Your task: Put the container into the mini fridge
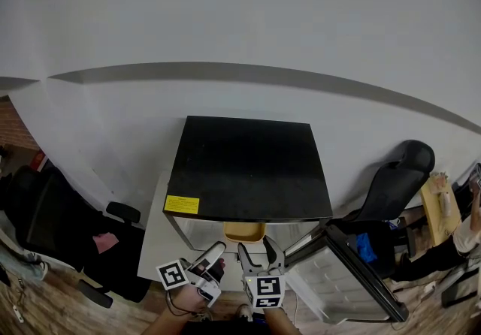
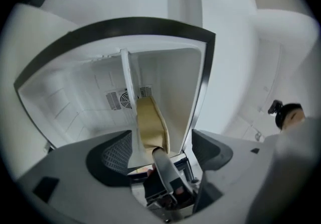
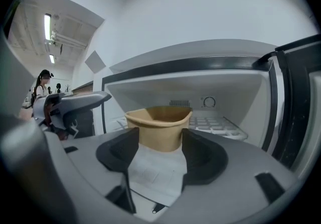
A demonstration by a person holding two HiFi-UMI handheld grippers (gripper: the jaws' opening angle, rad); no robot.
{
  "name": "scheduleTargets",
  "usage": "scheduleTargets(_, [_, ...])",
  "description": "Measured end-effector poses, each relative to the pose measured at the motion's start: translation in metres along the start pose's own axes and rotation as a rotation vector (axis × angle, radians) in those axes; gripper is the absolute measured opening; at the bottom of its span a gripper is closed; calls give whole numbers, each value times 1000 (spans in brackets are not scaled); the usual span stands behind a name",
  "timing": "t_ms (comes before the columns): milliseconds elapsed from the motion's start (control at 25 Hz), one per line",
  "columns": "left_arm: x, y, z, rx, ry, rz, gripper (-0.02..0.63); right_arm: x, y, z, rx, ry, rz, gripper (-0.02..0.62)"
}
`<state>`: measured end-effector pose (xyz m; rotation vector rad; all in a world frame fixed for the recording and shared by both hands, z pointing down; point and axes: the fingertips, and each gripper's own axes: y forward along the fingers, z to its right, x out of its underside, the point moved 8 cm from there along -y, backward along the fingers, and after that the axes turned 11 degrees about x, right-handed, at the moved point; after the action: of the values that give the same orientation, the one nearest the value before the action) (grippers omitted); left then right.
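**Head view:** I look down on the black-topped white mini fridge [image 1: 248, 168]. Its door [image 1: 353, 273] is swung open at the right, and the tan paper container [image 1: 244, 232] sits just inside the near edge of the compartment.

**Right gripper view only:** the right gripper [image 3: 159, 150] has both pads against the container's sides, and a white wire shelf [image 3: 215, 125] lies to its right.

**Left gripper view only:** the left gripper [image 2: 163, 151] is spread wide and holds nothing, facing the open compartment.
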<state>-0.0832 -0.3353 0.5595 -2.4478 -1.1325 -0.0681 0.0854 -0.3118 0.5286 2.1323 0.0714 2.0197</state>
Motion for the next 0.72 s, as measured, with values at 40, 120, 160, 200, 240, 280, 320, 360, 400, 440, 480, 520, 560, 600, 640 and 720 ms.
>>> scheduleTargets(40, [0, -4, 2, -31, 74, -22, 364, 0, 1, 0, 0, 0, 0, 267])
scheduleTargets(120, [-3, -12, 9, -78, 256, -59, 351, 0, 3, -1, -1, 2, -1, 267])
scheduleTargets(160, [-4, -14, 15, -88, 338, -67, 317, 0, 4, -1, -2, 2, -2, 267])
scheduleTargets(200, [-6, -17, 20, -92, 410, -73, 265, 0, 5, 0, -3, 1, -3, 267])
scheduleTargets(240, [-7, -19, 26, -97, 481, -80, 238, -1, 6, 0, -4, 2, -4, 267])
scheduleTargets(280, [-8, -20, 31, -107, 559, -92, 212, -1, 7, 0, -5, 3, -6, 267])
scheduleTargets(320, [-9, -22, 36, -124, 649, -107, 184, -1, 8, 1, -5, 4, -6, 267])
scheduleTargets(360, [-9, -23, 40, -146, 748, -123, 158, -1, 9, 1, -3, 1, -6, 267])
scheduleTargets(400, [-10, -24, 45, -174, 850, -136, 124, -1, 10, 1, 0, -3, -6, 267])
scheduleTargets(440, [-10, -25, 49, -208, 950, -148, 75, 0, 11, 1, 3, -7, -6, 267])
scheduleTargets(480, [-9, -25, 52, -240, 1043, -161, 18, 0, 11, 1, 5, -10, -7, 267])
scheduleTargets(520, [-9, -25, 54, -268, 1123, -178, 8, 0, 12, 0, 7, -11, -9, 267])
scheduleTargets(560, [-8, -24, 57, -288, 1183, -193, 8, 0, 13, -1, 6, -10, -13, 267])
scheduleTargets(600, [-8, -22, 59, -297, 1222, -200, 8, -1, 14, -2, 4, -8, -20, 267])
scheduleTargets(640, [-7, -21, 62, -295, 1243, -199, 8, -2, 14, -2, 2, -4, -25, 267])
scheduleTargets(720, [-7, -19, 66, -280, 1255, -191, 8, -1, 18, -1, 5, -2, -18, 267])
